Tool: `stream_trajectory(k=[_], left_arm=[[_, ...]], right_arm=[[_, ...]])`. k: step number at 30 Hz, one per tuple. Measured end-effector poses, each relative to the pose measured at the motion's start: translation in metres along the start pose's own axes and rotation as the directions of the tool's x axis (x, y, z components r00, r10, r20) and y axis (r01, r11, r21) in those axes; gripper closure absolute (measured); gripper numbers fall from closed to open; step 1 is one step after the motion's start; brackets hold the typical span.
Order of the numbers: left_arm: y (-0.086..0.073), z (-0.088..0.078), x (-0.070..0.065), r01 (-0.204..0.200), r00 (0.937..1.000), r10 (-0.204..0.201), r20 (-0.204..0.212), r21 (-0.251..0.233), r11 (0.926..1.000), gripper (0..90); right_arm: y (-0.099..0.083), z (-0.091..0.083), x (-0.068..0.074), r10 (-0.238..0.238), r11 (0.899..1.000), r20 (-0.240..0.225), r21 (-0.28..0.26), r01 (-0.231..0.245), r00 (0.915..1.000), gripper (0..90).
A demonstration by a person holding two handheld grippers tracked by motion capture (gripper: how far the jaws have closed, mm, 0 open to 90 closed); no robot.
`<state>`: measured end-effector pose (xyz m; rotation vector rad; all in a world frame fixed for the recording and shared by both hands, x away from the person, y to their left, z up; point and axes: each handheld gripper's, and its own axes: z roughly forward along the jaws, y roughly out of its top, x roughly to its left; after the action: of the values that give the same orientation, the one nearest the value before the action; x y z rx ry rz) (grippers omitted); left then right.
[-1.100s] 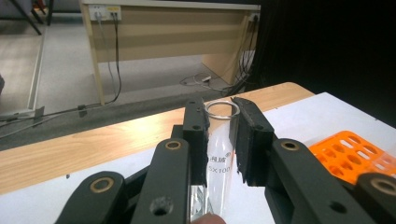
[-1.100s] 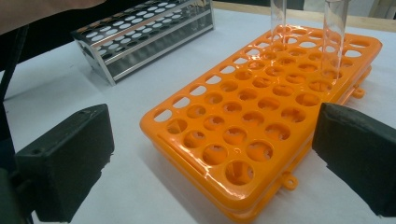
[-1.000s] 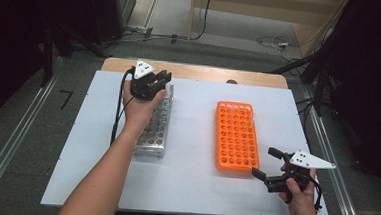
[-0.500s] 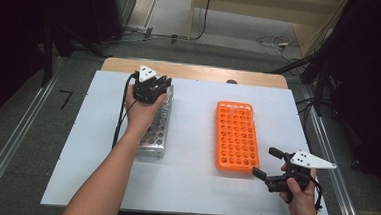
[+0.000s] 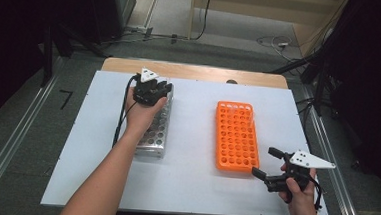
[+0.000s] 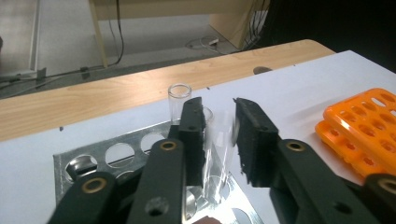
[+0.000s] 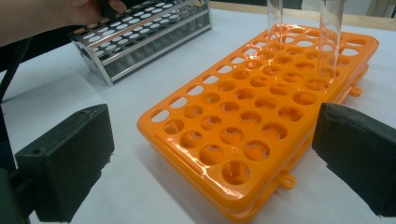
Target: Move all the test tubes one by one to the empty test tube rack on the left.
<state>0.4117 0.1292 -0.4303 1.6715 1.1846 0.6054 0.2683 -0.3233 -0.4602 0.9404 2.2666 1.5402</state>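
With the left gripper (image 6: 219,135) closing its jaws around a clear tube (image 6: 218,140) in the metal rack (image 5: 158,128) while the right gripper (image 5: 270,165) rests wide apart, a skewed pinch could tip or crack the glass.

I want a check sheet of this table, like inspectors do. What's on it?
Surface: white table, wooden strip along its far edge.
Job's things: metal rack at left with clear tubes at its far end; orange rack at right, two clear tubes standing at its far end.
Clutter: nothing seen.
Grippers: left gripper at the metal rack's far end, jaws either side of a tube, a gap showing; right gripper open near the orange rack's near corner, holding nothing.
Cables: black cable trails from the left gripper.
Surroundings: grey floor, cables, dark stands.
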Motion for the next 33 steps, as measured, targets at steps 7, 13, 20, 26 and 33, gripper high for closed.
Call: stream_trajectory(k=[7,13,20,26,33], left_arm=[[0.003,-0.008,0.003,0.067,0.9955,-0.069,0.065,0.027,0.9974,49.4],[0.002,-0.023,-0.004,0.067,0.9913,-0.067,0.113,0.009,0.9977,20.3],[-0.005,-0.044,-0.011,0.051,0.988,-0.051,0.146,0.001,0.9987,1.9],[-0.012,-0.066,-0.019,0.035,0.9849,-0.032,0.17,-0.019,0.9992,0.0],[-0.024,-0.086,-0.028,0.002,0.9821,0.004,0.189,-0.033,0.9994,0.0]], right_arm=[[0.0,0.001,0.0,0.0,1.0,0.001,0.005,0.0,1.0,0.0],[0.0,0.002,-0.001,-0.001,1.0,0.001,0.009,0.001,1.0,0.0],[0.002,0.002,-0.001,0.004,1.0,0.008,0.008,-0.004,1.0,0.0],[0.002,0.002,-0.002,0.009,1.0,0.008,0.005,-0.009,0.9999,0.0],[0.005,0.002,-0.004,0.019,1.0,0.011,-0.002,-0.019,0.9998,0.0]])
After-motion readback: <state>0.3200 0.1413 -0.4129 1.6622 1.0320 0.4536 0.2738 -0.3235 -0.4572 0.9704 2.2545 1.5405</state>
